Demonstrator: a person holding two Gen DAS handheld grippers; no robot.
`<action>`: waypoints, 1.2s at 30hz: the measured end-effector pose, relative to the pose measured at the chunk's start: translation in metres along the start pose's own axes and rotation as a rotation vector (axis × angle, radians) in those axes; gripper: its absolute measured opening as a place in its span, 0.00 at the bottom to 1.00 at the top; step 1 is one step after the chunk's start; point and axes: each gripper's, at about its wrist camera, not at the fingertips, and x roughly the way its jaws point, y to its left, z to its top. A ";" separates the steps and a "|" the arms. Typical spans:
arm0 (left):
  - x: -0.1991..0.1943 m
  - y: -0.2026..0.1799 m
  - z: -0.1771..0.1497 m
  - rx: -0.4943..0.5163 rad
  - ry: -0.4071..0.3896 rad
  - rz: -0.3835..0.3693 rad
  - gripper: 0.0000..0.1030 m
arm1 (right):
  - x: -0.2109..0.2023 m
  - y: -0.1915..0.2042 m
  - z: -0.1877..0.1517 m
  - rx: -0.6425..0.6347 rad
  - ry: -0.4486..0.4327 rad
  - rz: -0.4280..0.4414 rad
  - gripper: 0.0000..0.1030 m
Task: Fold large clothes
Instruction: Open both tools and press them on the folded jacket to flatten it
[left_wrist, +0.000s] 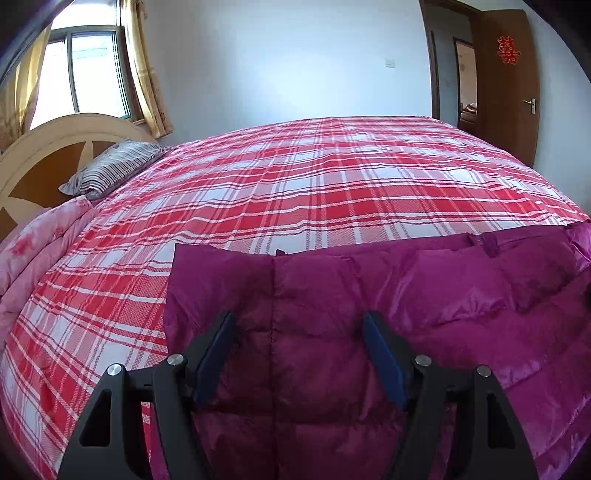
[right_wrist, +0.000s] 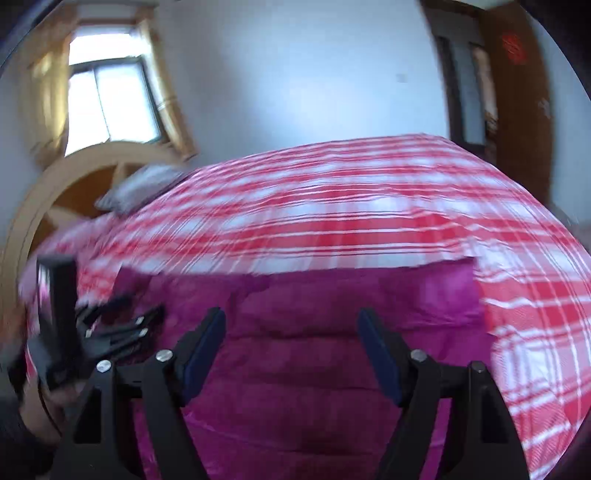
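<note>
A magenta quilted down jacket (left_wrist: 406, 302) lies flat along the near edge of the bed, its far edge straight across the plaid sheet. My left gripper (left_wrist: 299, 321) hovers over the jacket's left part, jaws wide apart with nothing between the blue pads (left_wrist: 384, 358). The right wrist view is blurred. It shows the same jacket (right_wrist: 295, 369) with my right gripper (right_wrist: 291, 317) open above its right part, holding nothing. The left gripper (right_wrist: 122, 325) appears there as a dark shape at the jacket's left end.
The bed carries a red and white plaid sheet (left_wrist: 295, 177). A striped pillow (left_wrist: 114, 170) and a folded pink floral quilt (left_wrist: 40, 254) lie by the wooden headboard (left_wrist: 48, 147) at the left. A window (left_wrist: 92, 74) and an open brown door (left_wrist: 506, 81) stand beyond.
</note>
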 end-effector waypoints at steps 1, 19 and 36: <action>0.001 0.001 0.001 -0.005 0.003 0.000 0.70 | 0.011 0.005 -0.004 -0.023 0.018 -0.005 0.73; 0.018 -0.006 -0.010 0.009 0.050 0.039 0.78 | 0.072 -0.023 -0.021 0.084 0.186 -0.100 0.75; 0.010 -0.037 -0.009 0.069 0.049 0.012 0.79 | 0.082 -0.019 -0.023 0.061 0.215 -0.143 0.77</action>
